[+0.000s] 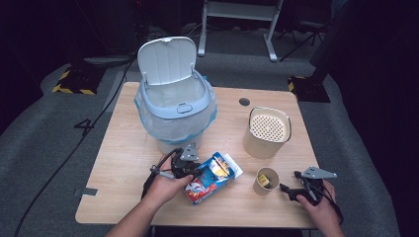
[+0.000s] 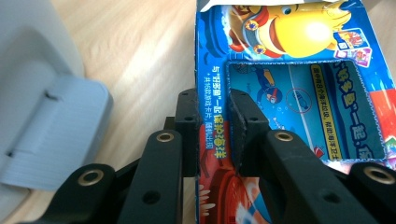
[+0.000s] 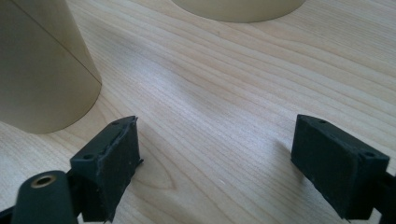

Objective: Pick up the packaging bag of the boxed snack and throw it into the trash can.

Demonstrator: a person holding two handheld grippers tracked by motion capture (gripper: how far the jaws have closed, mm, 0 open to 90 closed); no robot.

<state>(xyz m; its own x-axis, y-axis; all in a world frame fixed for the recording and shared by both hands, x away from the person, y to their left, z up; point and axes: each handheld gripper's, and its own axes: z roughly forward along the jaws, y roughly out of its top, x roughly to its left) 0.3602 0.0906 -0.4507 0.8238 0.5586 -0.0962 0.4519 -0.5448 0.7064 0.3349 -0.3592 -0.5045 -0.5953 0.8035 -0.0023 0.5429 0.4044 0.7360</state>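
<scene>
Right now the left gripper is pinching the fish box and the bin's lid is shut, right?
Not quite. The bin has its lid flipped up and open, as the high view shows. The rest is right: the left gripper is pinching the edge of the fish box, with one jaw on each side of the cardboard in the left gripper view.
</scene>
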